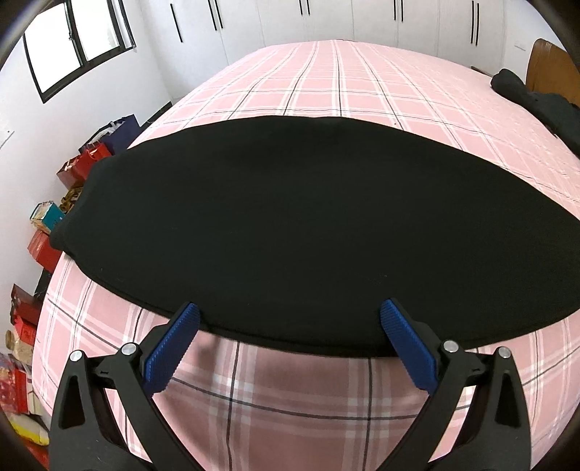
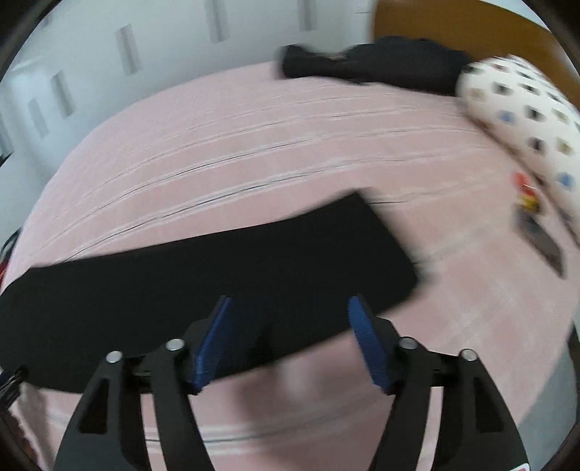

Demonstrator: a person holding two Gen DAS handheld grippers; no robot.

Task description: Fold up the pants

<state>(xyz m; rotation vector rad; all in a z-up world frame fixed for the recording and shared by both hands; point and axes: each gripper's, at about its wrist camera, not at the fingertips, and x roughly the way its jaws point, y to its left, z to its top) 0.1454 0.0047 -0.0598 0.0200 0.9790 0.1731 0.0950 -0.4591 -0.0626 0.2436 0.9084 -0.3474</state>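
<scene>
Black pants [image 1: 308, 224] lie flat in a long folded band across the pink checked bed sheet [image 1: 326, 90]. My left gripper [image 1: 290, 311] is open, its blue pads [image 1: 170, 347] spread wide at the near edge of the cloth with nothing pinched. In the blurred right wrist view the pants [image 2: 217, 271] end in a squared corner at the right. My right gripper [image 2: 290, 302] stands open over the near edge there. The cloth lies between its blue fingers [image 2: 369, 344], and they do not press on it.
Another dark garment [image 2: 373, 61] lies by the wooden headboard [image 2: 453, 25], next to a white spotted pillow [image 2: 522, 119]. Small items [image 2: 529, 203] rest on the sheet at the right. Boxes and bags [image 1: 40, 253] crowd the floor left of the bed. White wardrobes [image 1: 326, 18] stand behind.
</scene>
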